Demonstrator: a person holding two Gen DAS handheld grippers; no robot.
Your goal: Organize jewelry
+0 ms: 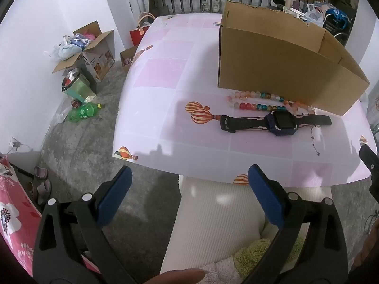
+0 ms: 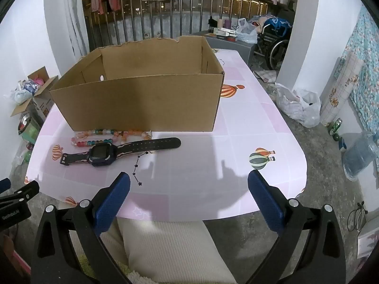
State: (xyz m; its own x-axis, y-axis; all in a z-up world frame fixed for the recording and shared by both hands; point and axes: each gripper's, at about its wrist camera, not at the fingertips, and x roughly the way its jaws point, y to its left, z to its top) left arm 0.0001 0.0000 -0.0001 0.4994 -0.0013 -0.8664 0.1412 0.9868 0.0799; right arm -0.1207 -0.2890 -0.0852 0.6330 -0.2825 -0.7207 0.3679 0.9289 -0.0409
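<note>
From the left wrist view, the left claw (image 1: 189,179) hangs spread wide with nothing between its blue pads (image 1: 116,196), over the near edge of the table (image 1: 165,108) and the person's cream-clad lap below it. On the pink checked tabletop a dark watch (image 1: 276,119) lies flat with its strap stretched out, just in front of a cardboard box (image 1: 279,64). A string of coloured beads (image 1: 255,100) lies between the watch and the box, close against the box's front wall. A thin star chain (image 1: 314,139) trails from under the watch strap toward the near edge. At the right border a dark part of the right claw (image 1: 369,163) pokes in.

From the right wrist view, the right claw (image 2: 189,182) is likewise spread wide and empty, above the table's near edge. The box (image 2: 142,99) stands open-topped, and no contents can be seen from this angle. The beads (image 2: 104,137) lie along its front wall, the watch (image 2: 101,156) just nearer, and the star chain (image 2: 138,169) runs from the strap toward the claw. Part of the left claw (image 2: 21,194) shows at the left border.
</note>
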